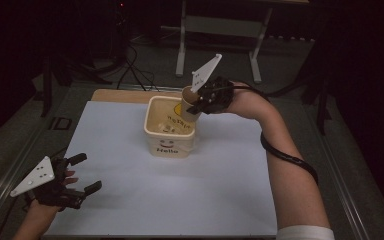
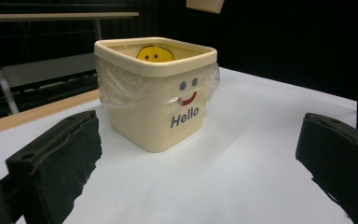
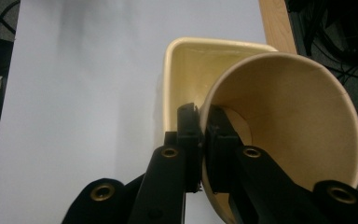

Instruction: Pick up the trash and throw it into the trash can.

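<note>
Paper cup [image 3: 289, 135], tan and cone-shaped, hangs tipped over the far right corner of a cream square plastic bin [image 1: 170, 131] lettered "Hello", pinched by its rim wall between the clenched jaws of the right gripper [image 3: 204, 140]. One jaw sits inside the cup's mouth and the other outside, as the right gripper view shows. The cup's open mouth faces down toward the bin's hollow, and it looks empty inside.

The bin, lined with a clear plastic bag and carrying a yellow smiley sticker [image 2: 154, 53] on its inner back wall, stands on a white sheet [image 1: 130, 200] near the sheet's far edge. A few pale scraps lie on the bin's floor in the high view; what they are cannot be told.

The left gripper [image 1: 82, 174] rests well in front of the bin and to its left, low over the sheet, jaws spread wide with nothing between them.

Judging by the pose, the step in hand is dropping the cup into the bin. Doing it well means bringing the cup fully inside the bin's rim before letting go, so it falls into the liner rather than glancing off the edge onto the sheet.
</note>
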The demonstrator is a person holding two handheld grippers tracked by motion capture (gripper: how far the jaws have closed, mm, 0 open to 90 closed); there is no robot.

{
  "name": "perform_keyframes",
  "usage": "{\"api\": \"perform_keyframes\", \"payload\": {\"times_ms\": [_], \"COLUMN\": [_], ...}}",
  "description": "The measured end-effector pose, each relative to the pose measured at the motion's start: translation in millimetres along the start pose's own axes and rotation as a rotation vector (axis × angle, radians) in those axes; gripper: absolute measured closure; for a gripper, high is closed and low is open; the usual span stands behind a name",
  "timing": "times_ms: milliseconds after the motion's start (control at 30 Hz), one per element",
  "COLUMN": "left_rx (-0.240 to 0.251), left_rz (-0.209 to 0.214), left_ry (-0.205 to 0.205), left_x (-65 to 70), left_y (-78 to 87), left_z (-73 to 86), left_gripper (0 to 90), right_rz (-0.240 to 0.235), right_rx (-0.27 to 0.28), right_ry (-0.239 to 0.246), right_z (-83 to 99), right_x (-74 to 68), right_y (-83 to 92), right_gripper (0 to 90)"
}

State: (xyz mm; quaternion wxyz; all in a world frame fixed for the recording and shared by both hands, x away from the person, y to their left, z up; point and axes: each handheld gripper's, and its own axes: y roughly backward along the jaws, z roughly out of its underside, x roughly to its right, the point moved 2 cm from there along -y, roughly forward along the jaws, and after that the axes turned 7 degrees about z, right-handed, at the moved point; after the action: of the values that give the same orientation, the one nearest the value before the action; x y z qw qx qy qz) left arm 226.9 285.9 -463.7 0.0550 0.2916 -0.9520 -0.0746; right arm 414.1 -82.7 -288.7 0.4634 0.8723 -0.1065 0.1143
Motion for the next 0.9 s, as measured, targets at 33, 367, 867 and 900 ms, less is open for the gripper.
{"api": "perform_keyframes", "payload": {"times_ms": [33,367,867,900], "left_rx": [0.000,-0.006,-0.008,-0.008], "left_rz": [0.001,0.005,0.004,0.005], "left_ry": [0.001,-0.001,0.001,0.000], "left_x": [-0.1,1.2,1.5,1.8], "left_y": [0.1,0.5,1.6,1.6], "left_z": [0.2,0.8,1.7,1.6], "left_gripper": [0.9,0.9,0.9,0.9], "right_rz": [0.001,-0.004,-0.005,0.001], "right_rx": [0.000,0.000,-0.008,-0.015], "right_ry": [0.007,0.016,0.029,0.026], "right_z": [-1.5,-13.5,-25.7,-24.9], "right_x": [1.1,10.5,20.8,22.4], "right_y": [-1.0,-15.0,-34.7,-38.3], "right_gripper": [86.3,86.2,85.9,85.9]}}
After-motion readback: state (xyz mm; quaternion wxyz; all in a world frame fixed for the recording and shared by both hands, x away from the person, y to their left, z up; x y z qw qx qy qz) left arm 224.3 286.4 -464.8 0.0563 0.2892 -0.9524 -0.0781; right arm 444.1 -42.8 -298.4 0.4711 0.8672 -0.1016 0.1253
